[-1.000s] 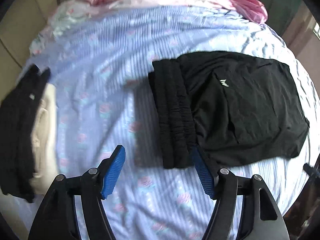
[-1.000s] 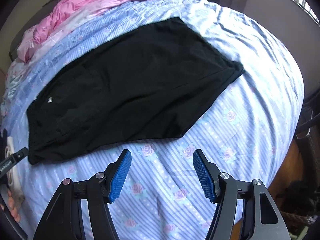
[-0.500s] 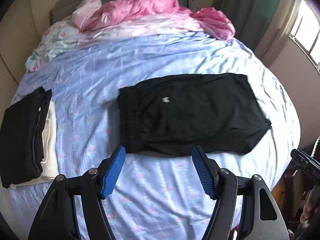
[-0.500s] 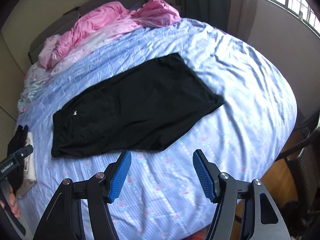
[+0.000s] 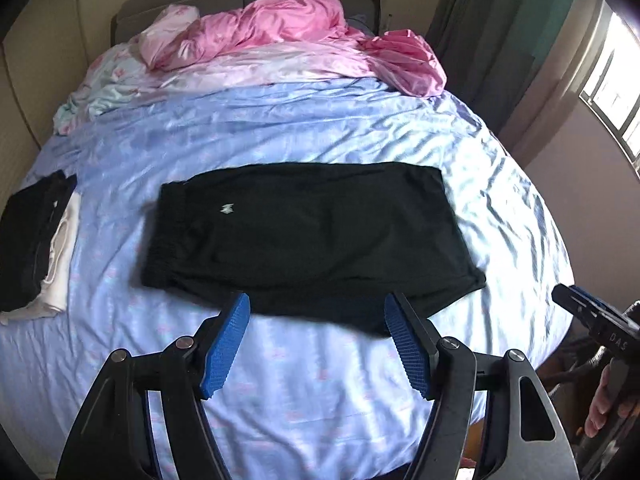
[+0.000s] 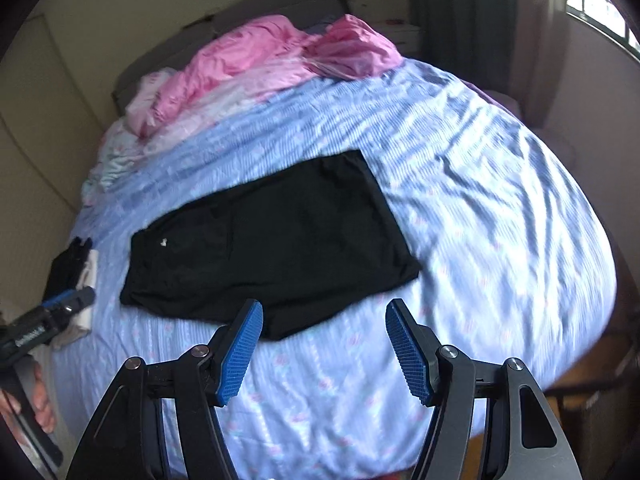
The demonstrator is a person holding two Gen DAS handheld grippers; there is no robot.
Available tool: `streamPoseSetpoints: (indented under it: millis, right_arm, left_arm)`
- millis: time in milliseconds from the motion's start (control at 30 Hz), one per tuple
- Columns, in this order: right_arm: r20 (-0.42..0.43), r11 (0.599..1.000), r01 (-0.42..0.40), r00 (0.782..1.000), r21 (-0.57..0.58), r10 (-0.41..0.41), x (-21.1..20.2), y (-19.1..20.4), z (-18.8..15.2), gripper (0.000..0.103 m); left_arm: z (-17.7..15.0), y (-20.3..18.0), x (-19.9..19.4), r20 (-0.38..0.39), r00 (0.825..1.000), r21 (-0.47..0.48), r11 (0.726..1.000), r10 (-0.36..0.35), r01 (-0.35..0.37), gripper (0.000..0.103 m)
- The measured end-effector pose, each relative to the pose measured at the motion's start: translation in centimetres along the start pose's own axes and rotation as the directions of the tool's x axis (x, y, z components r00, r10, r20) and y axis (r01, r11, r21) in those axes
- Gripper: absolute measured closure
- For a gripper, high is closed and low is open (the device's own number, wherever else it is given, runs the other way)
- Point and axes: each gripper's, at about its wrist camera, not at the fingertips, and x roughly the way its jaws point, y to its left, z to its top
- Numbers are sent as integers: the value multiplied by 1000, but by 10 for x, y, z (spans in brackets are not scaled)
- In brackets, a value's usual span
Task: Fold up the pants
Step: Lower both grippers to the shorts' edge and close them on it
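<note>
Black pants [image 5: 312, 236] lie folded flat in the middle of the bed, waistband to the left, a small white logo near it; in the right wrist view the same pants [image 6: 272, 240] lie slanted. My left gripper [image 5: 316, 336] hangs open above the near edge of the bed, well clear of the pants, nothing between its blue pads. My right gripper [image 6: 324, 340] is open too, high over the bed's near side, empty. Each gripper shows at the other view's edge, held by a hand.
A stack of folded clothes [image 5: 36, 240], black on white, sits at the bed's left edge. Crumpled pink bedding [image 5: 280, 32] is heaped at the headboard. The blue flowered sheet [image 5: 320, 392] covers the bed. A window [image 5: 616, 92] and curtain are on the right.
Both grippers have pulled back and risen away from the pants, so the whole bed has come into view. The pants stay flat where they lay. Neither gripper's jaws changed.
</note>
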Motion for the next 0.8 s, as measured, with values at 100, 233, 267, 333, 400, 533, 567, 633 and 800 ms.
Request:
streamPoseSetpoints:
  millis: [100, 233, 267, 333, 400, 533, 567, 633, 800]
  right_arm:
    - [-7, 998, -33, 999, -50, 33, 6, -25, 18, 38]
    - [-21, 992, -73, 997, -98, 71, 14, -51, 40, 38]
    - [-26, 991, -85, 996, -107, 83, 17, -56, 45, 38]
    - [-41, 986, -111, 993, -123, 107, 27, -64, 54, 38]
    - [-54, 981, -139, 990, -137, 133, 41, -70, 63, 38]
    - [-107, 974, -194, 977, -118, 182, 82, -81, 82, 38]
    - [-119, 972, -210, 973, -107, 197, 93, -83, 87, 38]
    - [-144, 970, -226, 967, -86, 212, 116, -87, 96, 38]
    - [-212, 970, -231, 954, -72, 212, 168, -92, 109, 38]
  left_arm:
    - [5, -39, 8, 15, 1000, -10, 1000, 25, -25, 34]
    - [14, -83, 20, 11, 1000, -8, 1000, 24, -24, 34]
    - [17, -95, 24, 5, 1000, 4, 1000, 24, -24, 34]
    - [23, -113, 33, -4, 1000, 31, 999, 26, -26, 34]
    - [31, -130, 45, -18, 999, 58, 998, 29, -27, 34]
    - [46, -148, 69, -45, 998, 87, 996, 42, -38, 34]
    - [50, -151, 76, -49, 998, 91, 995, 49, -45, 34]
    - [57, -153, 89, -60, 996, 93, 994, 65, -59, 34]
    - [72, -153, 129, -110, 989, 89, 992, 100, -91, 34]
